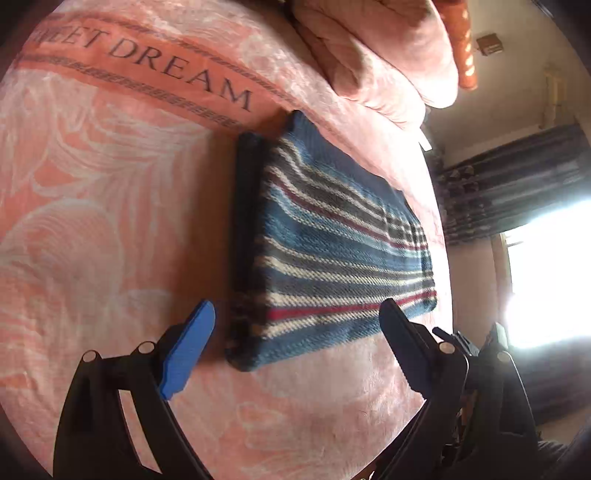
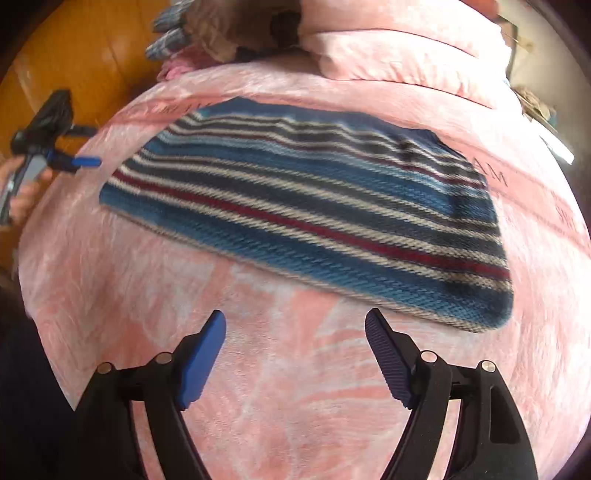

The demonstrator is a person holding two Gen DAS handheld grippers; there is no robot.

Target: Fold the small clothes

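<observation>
A blue knitted garment point(image 1: 332, 251) with white, dark and red stripes lies folded into a flat rectangle on the pink blanket point(image 1: 110, 221). My left gripper point(image 1: 297, 308) is open, hovering at the garment's near short end, its fingers on either side of that edge and holding nothing. In the right wrist view the same garment point(image 2: 314, 206) stretches across the bed. My right gripper point(image 2: 295, 319) is open and empty, just short of its long near edge. The left gripper point(image 2: 86, 161) shows at the far left, held by a hand.
The blanket carries the words "SWEET DREAM" point(image 1: 177, 70). A pink pillow or bunched quilt point(image 1: 376, 55) lies beyond the garment. More clothes point(image 2: 207, 33) are piled at the bed's far edge. Orange floor point(image 2: 74, 55), dark curtain point(image 1: 517, 177) and bright window point(image 1: 550, 277) surround the bed.
</observation>
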